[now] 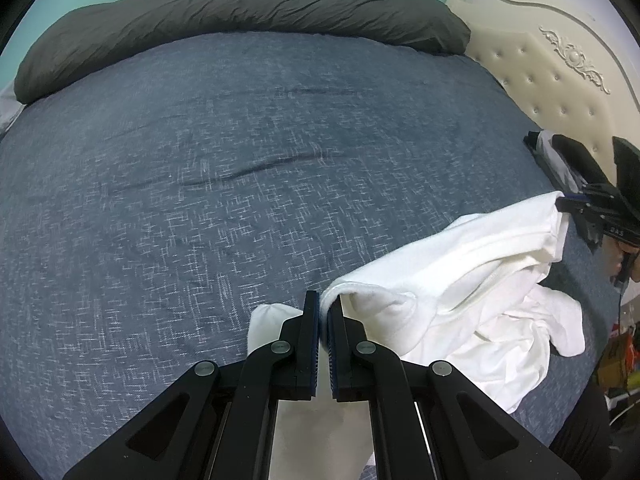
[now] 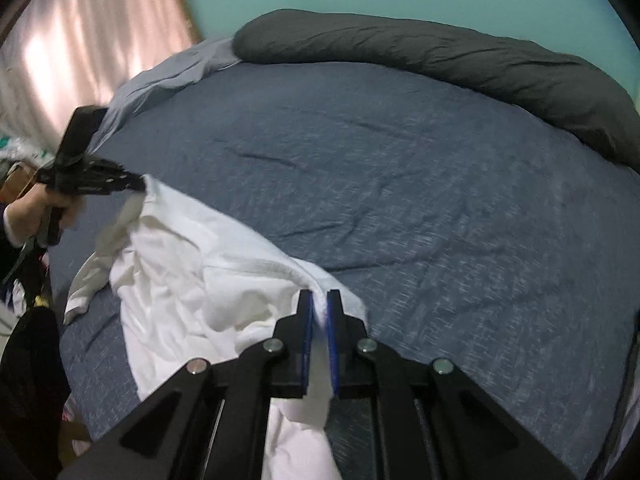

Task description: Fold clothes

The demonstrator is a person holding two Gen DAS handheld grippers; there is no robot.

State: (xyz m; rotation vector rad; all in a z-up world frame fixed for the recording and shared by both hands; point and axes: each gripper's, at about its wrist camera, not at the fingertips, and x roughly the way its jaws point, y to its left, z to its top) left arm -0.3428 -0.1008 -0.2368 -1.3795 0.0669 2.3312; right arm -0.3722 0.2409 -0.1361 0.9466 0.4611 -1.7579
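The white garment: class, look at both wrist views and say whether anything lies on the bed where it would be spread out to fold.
Nothing visible does. Both grippers, left gripper and right gripper, already pinch the white garment. The blue bedspread ahead is bare up to the dark pillow at its far edge.

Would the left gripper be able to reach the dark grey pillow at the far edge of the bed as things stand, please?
Probably not right away: the left gripper is shut on the white garment, and a wide stretch of blue bedspread separates it from the dark grey pillow. Nothing blocks the path otherwise.
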